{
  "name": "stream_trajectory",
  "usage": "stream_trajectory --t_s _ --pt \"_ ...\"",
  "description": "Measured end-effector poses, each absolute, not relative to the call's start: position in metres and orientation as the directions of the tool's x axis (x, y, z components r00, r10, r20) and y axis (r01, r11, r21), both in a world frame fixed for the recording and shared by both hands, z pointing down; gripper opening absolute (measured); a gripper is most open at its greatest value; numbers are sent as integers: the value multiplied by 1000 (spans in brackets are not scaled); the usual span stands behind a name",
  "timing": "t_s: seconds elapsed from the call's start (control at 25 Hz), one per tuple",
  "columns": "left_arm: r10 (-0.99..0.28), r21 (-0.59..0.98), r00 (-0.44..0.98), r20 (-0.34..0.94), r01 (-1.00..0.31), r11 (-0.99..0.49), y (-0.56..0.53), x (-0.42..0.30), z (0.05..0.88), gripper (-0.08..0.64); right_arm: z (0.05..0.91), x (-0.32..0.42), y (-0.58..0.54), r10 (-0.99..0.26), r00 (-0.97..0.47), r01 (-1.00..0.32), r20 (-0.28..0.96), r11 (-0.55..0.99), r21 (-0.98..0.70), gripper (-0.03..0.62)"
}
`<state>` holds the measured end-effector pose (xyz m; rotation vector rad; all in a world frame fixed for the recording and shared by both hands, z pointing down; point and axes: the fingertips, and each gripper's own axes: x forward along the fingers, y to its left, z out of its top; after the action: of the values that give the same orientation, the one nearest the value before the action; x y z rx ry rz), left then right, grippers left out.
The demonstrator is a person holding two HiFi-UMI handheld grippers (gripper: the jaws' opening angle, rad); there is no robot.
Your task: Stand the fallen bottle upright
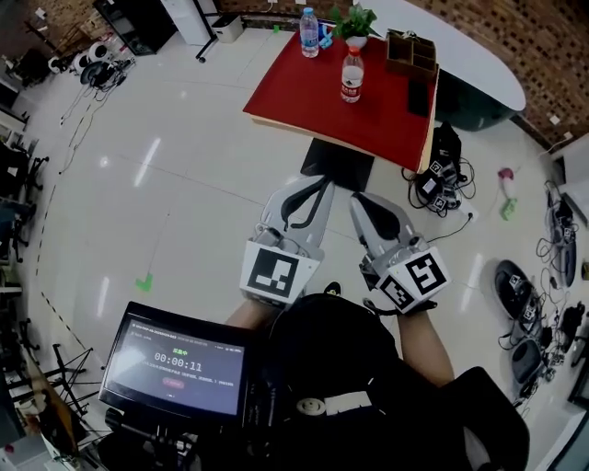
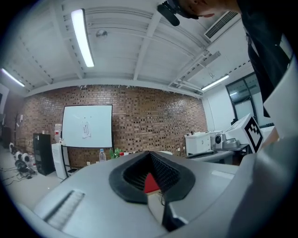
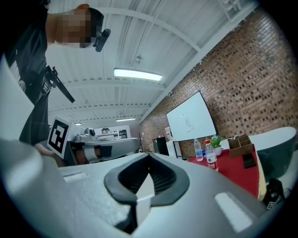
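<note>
Although the task names a fallen bottle, none shows lying down: on the red counter (image 1: 304,101) a red-labelled bottle (image 1: 352,75) and, behind it at the far edge, a blue-labelled bottle (image 1: 309,32) both stand with caps up and long axes vertical, beside a potted plant (image 1: 354,20) and a wooden box (image 1: 410,53). Both claws point level towards that counter and sit well apart from it, with bare floor between. The left claw (image 1: 322,181) and the right claw (image 1: 357,198) are side by side, each with its jaws brought together at the tips and nothing gripped. The red-labelled bottle lies almost straight ahead of the right claw, so that hand looks the better placed to reach it, though neither is clearly nearer. The head view alone gives the gap across the floor and the layout on the counter. The right gripper view shows both bottles side-on to the right of the shut right claw (image 3: 149,155), which confirms that they are upright. The left gripper view has only the blue-labelled bottle and the plant small to the left of the shut left claw (image 2: 150,153), plus a red sliver of counter through the hollow between its jaws. If a bottle has tipped, it is hidden from all three views.
</note>
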<state>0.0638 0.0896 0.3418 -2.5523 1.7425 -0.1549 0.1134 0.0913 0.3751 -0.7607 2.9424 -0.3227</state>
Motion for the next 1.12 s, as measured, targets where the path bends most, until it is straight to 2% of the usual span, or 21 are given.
stream_trajectory --t_s 0.48,1.12 --pt "-928 -38 364 76 -929 -367 115 27 356 5 388 79 114 -523 -852 -515 24 829 -217 3" --pt "-903 -46 418 105 -905 -424 111 70 362 5 383 120 111 -563 -826 -556 22 808 -194 3"
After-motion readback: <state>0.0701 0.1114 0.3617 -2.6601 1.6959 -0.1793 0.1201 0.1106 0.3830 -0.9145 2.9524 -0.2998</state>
